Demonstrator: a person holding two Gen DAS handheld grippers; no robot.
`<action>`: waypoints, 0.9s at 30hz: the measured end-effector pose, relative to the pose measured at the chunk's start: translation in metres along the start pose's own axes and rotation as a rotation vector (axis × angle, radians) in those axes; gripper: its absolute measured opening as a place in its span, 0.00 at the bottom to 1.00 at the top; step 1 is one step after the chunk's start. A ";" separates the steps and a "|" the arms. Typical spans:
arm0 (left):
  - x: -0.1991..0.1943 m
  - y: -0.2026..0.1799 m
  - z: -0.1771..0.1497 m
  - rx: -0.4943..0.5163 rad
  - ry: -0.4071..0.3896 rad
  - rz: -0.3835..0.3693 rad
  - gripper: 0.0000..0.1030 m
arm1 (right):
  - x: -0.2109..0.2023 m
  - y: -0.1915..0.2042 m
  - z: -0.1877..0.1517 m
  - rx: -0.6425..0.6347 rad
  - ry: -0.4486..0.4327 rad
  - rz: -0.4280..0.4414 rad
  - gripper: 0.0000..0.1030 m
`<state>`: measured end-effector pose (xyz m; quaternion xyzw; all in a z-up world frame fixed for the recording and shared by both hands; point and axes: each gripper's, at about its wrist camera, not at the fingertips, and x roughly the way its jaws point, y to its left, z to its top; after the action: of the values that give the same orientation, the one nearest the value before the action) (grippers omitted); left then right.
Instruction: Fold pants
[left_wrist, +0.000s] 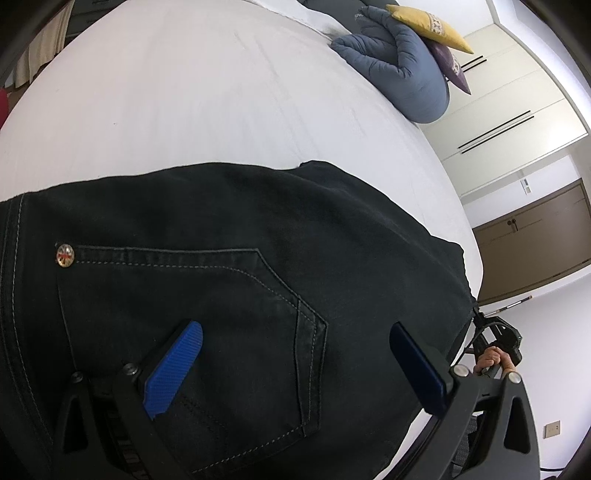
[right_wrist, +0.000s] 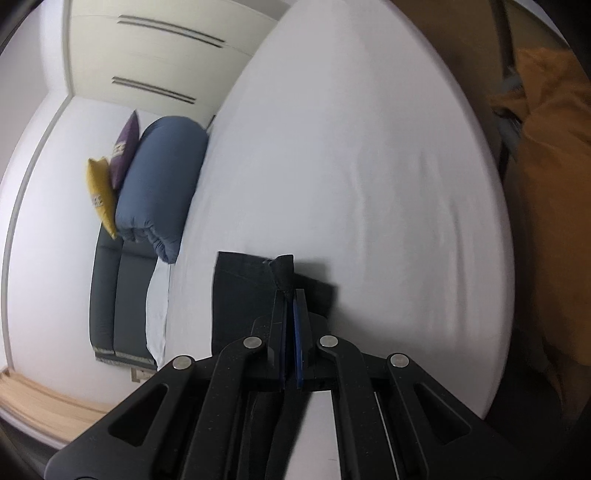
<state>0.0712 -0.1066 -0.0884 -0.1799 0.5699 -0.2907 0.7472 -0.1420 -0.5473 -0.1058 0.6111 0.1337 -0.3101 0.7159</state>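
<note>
We hold the left gripper (left_wrist: 295, 332) low over the black denim pants (left_wrist: 221, 258), which lie flat on the white bed sheet (left_wrist: 184, 92). Its jaws are spread wide, with the stitched back pocket (left_wrist: 192, 314) lying between and just ahead of them; we cannot tell whether the blue ribbed fingers (left_wrist: 173, 369) touch the cloth. A round metal rivet (left_wrist: 65, 255) sits at the pocket corner, ahead and to the left of the jaws.

Our right gripper (right_wrist: 290, 295) has its jaws pressed together on a raised fold of the same pants (right_wrist: 243, 291), pinching the edge so a small peak of fabric stands up just beyond the tips. The rest of the cloth spreads to the left of the jaws on the sheet (right_wrist: 369, 147).

Far ahead and left of the right jaws, a rolled blue quilted duvet (right_wrist: 159, 184) leans beside a yellow cushion (right_wrist: 99, 192) and a purple cushion (right_wrist: 125, 151).
</note>
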 end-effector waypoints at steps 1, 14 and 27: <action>0.000 0.000 0.001 -0.002 0.004 -0.003 1.00 | -0.001 -0.002 0.001 0.009 -0.002 0.001 0.02; -0.008 0.008 -0.003 -0.014 0.016 -0.039 1.00 | -0.005 -0.014 0.015 0.023 0.132 -0.008 0.15; -0.015 0.012 -0.015 -0.032 -0.008 -0.053 1.00 | 0.001 0.045 -0.110 -0.129 0.507 0.148 0.46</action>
<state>0.0566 -0.0864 -0.0886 -0.2079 0.5666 -0.3006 0.7385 -0.0929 -0.4393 -0.0946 0.6304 0.2832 -0.0850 0.7177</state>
